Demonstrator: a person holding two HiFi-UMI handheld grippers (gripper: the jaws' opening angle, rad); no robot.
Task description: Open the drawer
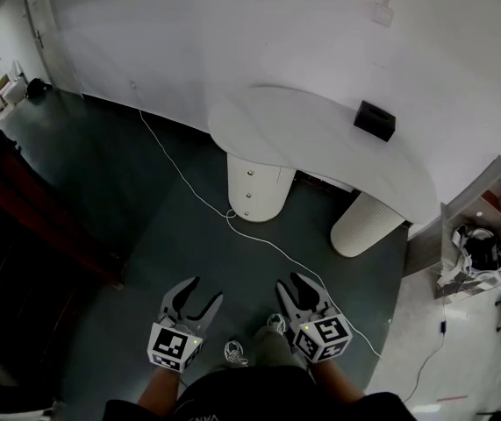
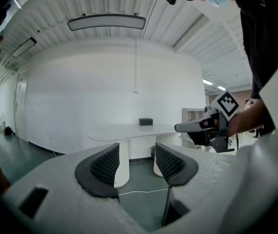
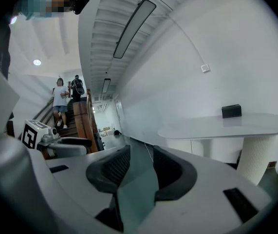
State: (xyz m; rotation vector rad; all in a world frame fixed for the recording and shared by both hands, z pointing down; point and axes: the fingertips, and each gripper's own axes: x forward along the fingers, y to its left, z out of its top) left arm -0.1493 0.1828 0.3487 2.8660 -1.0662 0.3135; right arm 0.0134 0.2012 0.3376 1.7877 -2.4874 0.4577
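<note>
Drawer pedestal (image 1: pixel 252 187), white and rounded, stands well ahead across open dark floor (image 1: pixel 171 235); left tool (image 1: pixel 204 289) and right tool (image 1: pixel 290 281) gape wide, empty.

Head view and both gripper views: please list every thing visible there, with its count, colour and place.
table: one, white, by the wall ahead
drawer pedestal: one, white, under the table's left end
ribbed column: one, white, under the table's right end
box: one, black, on the table
cable: one, white, on the dark floor before the pedestal
shelf unit: one, white, far right
stairs: one flight, brown, left in the right gripper view, two people on them
left gripper: one, grey, low in head view, jaws apart, empty
right gripper: one, grey, beside it, jaws apart, empty
</note>
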